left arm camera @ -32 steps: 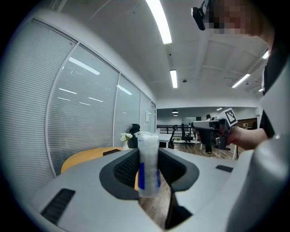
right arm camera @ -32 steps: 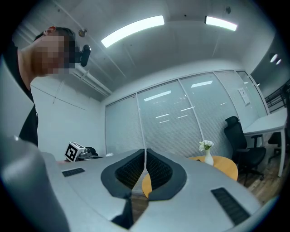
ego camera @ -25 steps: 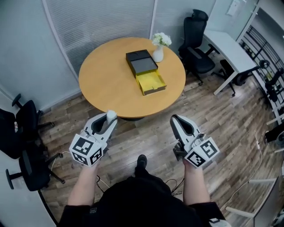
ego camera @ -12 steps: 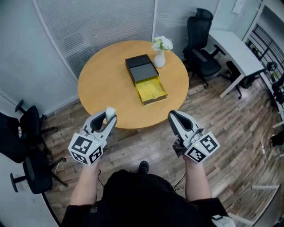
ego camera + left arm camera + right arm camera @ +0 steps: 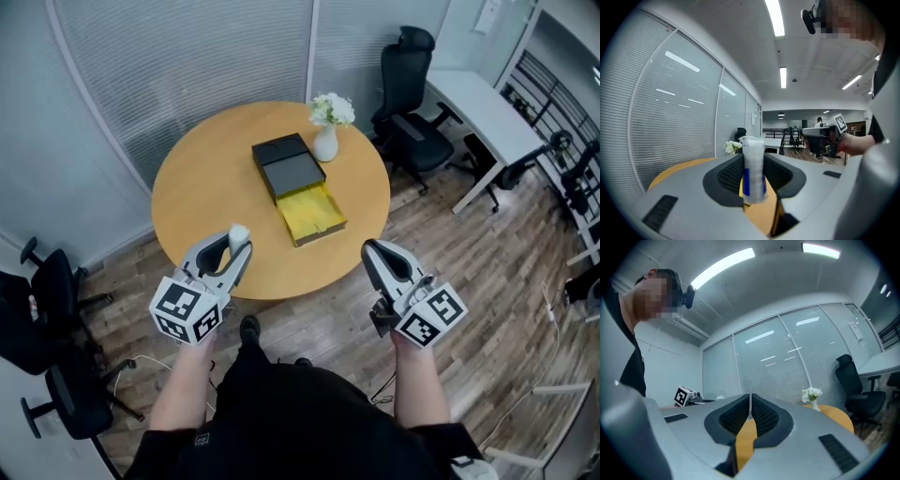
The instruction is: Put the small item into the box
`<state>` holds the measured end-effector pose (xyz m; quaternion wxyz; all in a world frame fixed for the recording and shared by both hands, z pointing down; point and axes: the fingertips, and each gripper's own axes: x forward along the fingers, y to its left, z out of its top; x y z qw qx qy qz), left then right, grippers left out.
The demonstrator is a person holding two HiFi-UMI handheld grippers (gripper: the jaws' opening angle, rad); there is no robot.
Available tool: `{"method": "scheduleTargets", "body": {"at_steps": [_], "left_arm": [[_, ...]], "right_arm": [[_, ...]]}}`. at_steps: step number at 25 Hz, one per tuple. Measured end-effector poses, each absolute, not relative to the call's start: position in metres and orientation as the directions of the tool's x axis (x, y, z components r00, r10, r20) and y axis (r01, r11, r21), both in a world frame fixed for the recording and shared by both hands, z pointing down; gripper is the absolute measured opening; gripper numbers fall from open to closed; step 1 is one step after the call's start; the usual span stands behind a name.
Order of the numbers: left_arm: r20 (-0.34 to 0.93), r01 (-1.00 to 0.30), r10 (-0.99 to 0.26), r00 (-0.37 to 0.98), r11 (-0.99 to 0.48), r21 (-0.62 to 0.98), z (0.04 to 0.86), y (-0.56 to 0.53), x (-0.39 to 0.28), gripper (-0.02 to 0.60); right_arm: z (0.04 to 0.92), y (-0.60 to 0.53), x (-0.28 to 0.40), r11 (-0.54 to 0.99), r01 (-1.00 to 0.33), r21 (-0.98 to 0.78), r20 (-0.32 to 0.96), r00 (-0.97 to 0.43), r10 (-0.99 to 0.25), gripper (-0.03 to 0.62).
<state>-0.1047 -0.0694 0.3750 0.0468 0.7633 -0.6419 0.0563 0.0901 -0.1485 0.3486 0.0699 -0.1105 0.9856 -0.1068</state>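
Left gripper (image 5: 235, 249): held out in front of torso, roughly level, jaws clamped on small item (image 5: 238, 232), which stands upright between pads. Right gripper (image 5: 375, 253): abreast of left, well apart from it, jaws pressed together, nothing between. Left forearm (image 5: 183, 389) and right forearm (image 5: 414, 384): bare, extended forward, roughly parallel.

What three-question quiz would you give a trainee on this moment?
1. True or false: the right gripper holds something between its jaws.
2. What sits between the jaws of the left gripper? A: a small white packet with a blue band. B: a flower. C: nothing.
3. Fill in: on the round table, the ____ stands right beside the black end of the box.

Key: 1 false, its jaws are together and empty. 2 A. 3 vase of white flowers.
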Motion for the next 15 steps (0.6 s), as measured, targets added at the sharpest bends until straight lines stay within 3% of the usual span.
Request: {"method": "scheduleTargets", "body": {"at_steps": [15], "left_arm": [[0.134,-0.917,-0.908,0.397,-0.398,0.018,0.374,-0.181,-0.236,0.137]], "right_arm": [[0.337,-0.215,-0.044,0.891,-0.404,-0.21,-0.085,-0.9,-0.428,0.038]]}}
